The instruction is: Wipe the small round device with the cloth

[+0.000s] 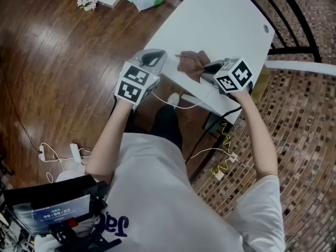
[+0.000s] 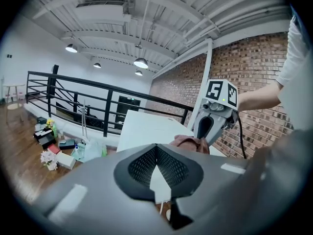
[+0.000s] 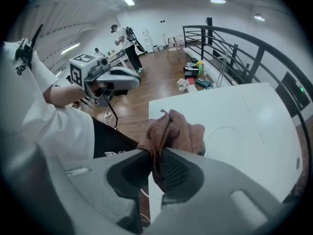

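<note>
Head view shows the white table (image 1: pixel 220 20). At its near left edge the left gripper (image 1: pixel 154 58) hovers, jaws clenched on nothing. The right gripper (image 1: pixel 209 69) grasps the brown cloth (image 1: pixel 189 65), which is bunched over the small round device (image 3: pixel 201 150), mostly hidden.

Cloth (image 3: pixel 173 129): reddish brown, plain.
Table (image 1: pixel 220 25): white, unpatterned.
Left gripper (image 2: pixel 156 148) and right gripper (image 3: pixel 155 156): grey shells. The pads (image 2: pixel 142 165) are black with a fine mesh pattern. Both grippers carry black-and-white square markers.
Wood floor (image 1: pixel 47 62): dark brown planks.
Tiled floor (image 1: pixel 304 119): small brown mosaic.
Brick wall (image 2: pixel 254 67): red-brown.
Railing (image 2: pixel 73 89): black.
Shirt (image 1: pixel 163 193): white with blue lettering.
</note>
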{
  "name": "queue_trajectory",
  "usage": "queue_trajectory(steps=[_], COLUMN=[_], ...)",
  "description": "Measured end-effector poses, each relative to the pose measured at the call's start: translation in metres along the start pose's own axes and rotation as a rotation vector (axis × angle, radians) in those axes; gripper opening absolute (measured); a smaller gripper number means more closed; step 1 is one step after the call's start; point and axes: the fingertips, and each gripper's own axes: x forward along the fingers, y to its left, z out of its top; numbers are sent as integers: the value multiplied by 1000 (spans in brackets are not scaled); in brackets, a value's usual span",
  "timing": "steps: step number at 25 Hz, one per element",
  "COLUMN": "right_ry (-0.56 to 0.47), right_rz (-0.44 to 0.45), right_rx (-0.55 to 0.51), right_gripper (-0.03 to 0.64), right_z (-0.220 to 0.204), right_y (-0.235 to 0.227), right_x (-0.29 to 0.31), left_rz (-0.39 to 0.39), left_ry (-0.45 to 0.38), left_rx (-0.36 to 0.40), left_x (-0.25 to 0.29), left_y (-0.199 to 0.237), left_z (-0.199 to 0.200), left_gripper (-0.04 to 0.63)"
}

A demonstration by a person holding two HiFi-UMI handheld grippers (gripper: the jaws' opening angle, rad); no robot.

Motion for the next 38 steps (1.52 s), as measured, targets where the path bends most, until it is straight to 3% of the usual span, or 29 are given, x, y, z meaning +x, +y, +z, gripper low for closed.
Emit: queue_trajectory(steps=[5,9,13,17,19,22,24,26,29,34,38], right_ry=[4,-51,-279,-536,-537,-412,-329,-309,-375,-578,-659], right_rz=[4,0,-8,-159,-245,-331,-339,-328,-350,-391,-331], right_rx=[128,256,344,408,406,377,349,333,373,604,668], right_gripper=[38,38,37,38,37,38,37,38,38,38,38], right_z=[-49,-72,-47,5,20,13,4,2,-2,-30,-26], right_y=[3,5,17,-27,-63,-105,-109,-96,-69,-51,-11], right_x=[18,36,5,-76,-88,-62,-38,-28,-29,-31,-21], left_rz=[-18,-50,-84,-109,-110,-114,-118,-121,-123,-159,-205], left_ry=[16,26,25,20,15,8,8,8,12,12,-9], left_rx=[22,40,52,59,74,102,110,122,129,94,80], left_x=[2,0,-4,-7,-7,-2,-4,-10,-19,-17,-28], left_y=[-3,-9,-20,-21,-19,-23,-25,-23,-16,-23,-38], left_z=[-5,-6,-7,0,0,-11,-12,-3,8,24,42], left_gripper=[17,17,17,17,17,17,17,17,17,17,17])
